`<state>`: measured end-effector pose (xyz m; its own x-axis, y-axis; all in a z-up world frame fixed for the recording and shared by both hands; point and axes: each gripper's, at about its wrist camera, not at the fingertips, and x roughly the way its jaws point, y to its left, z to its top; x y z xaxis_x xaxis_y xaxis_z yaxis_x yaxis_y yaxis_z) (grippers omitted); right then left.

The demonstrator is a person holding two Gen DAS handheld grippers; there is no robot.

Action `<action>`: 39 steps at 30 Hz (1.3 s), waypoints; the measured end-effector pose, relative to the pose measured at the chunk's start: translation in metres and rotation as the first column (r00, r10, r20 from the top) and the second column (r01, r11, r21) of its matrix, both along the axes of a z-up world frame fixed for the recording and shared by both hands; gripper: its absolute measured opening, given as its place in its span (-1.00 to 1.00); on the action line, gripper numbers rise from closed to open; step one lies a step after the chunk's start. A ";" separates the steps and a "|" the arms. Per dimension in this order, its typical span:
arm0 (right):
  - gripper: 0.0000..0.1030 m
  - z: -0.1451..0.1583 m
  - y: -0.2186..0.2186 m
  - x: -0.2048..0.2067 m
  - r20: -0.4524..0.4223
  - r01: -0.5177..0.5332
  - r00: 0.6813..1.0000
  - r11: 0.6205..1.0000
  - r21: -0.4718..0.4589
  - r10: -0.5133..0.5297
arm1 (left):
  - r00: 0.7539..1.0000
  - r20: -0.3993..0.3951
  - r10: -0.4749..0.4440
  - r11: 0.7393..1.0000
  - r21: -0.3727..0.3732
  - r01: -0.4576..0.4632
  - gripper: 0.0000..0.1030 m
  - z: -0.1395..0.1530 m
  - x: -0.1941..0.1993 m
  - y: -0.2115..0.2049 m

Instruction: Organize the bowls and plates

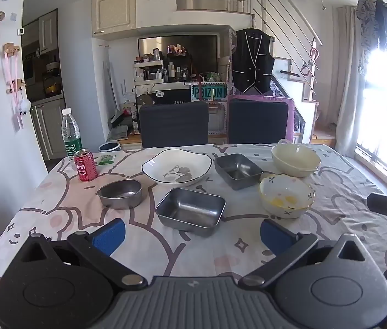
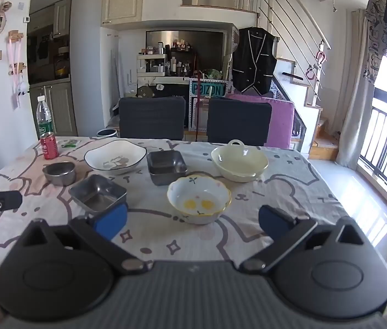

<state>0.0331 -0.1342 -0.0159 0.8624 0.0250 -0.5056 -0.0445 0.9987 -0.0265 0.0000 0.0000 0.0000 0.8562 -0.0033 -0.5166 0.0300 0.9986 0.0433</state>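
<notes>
While dishes sit scattered across table [image 1: 344,192], left gripper [image 1: 192,233] and right gripper [image 2: 192,223] hover empty, jaws wide, likely poised for first pick.

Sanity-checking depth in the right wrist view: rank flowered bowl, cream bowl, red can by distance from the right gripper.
1. Flowered bowl: straight ahead of the right gripper, nearest.
2. Cream bowl: behind it, slightly right.
3. Red can: far left corner, by the bottle.
</notes>
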 end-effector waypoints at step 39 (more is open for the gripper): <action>1.00 -0.002 -0.002 0.000 -0.004 0.004 1.000 1.000 -0.017 -0.004 | 1.000 0.008 0.002 1.000 -0.015 -0.001 1.00 0.003 -0.003 -0.003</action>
